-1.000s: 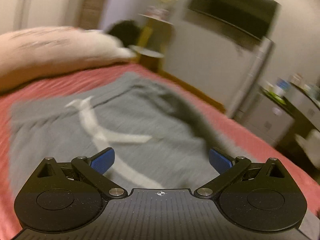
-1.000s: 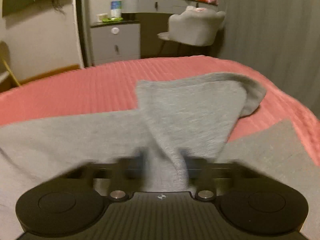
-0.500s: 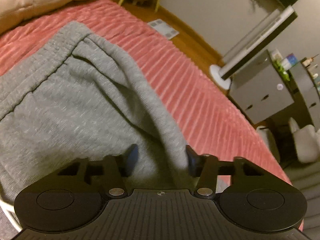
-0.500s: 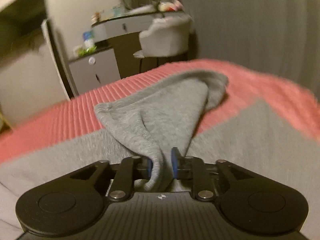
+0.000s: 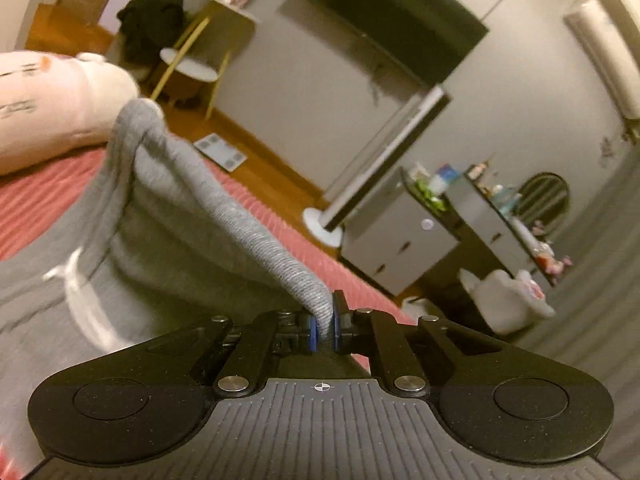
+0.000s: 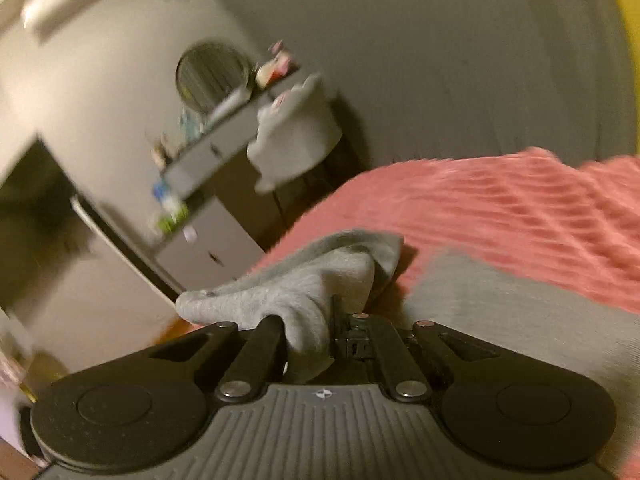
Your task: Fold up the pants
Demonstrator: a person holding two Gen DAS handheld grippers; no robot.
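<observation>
The red ribbed bedcover [image 6: 520, 208] spreads ahead of both grippers, with the grey pants [image 5: 168, 248] lying across it. Only the left wrist view shows the waistband end: a white drawstring [image 5: 84, 300] to the gripper's left and a pale pillow [image 5: 52, 100] beyond. There the left gripper [image 5: 325, 330], its jaws just closed, clamps a raised ridge of cloth between its 2 blue pads [image 5: 313, 334]. Only the right wrist view shows the right gripper [image 6: 316, 332] clenched on a bunched fold of pants.
</observation>
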